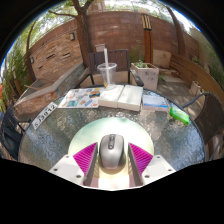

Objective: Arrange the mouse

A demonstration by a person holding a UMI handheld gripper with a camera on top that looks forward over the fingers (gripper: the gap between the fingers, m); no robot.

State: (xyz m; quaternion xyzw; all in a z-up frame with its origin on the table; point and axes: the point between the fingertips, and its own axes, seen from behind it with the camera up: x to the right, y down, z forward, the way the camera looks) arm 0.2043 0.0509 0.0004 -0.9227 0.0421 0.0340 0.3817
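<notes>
Jaws (112, 160) stand partly open with the mouse (112, 150) between them, the magenta pads (86, 157) close at either flank; whether both actually press on it cannot be told from here, so I read it as bracketed, not gripped. Largest in the scene is the round glass bench (60, 135), set outdoors before a brick wall (60, 50) with metal chairs (100, 62) beyond its far edge. Along that far edge lie a spread of papers (80, 97), a stack of white books (122, 96), a clear cup (107, 73) and a green object (179, 114) toward the right edge. The mouse sits near the near edge, on a pale mat (112, 128), nose pointing away. To do this step well, I judge the jaws should close evenly on the mouse's sides at its widest part, keep it level, and move it without dragging the mat or sliding toward the books.
</notes>
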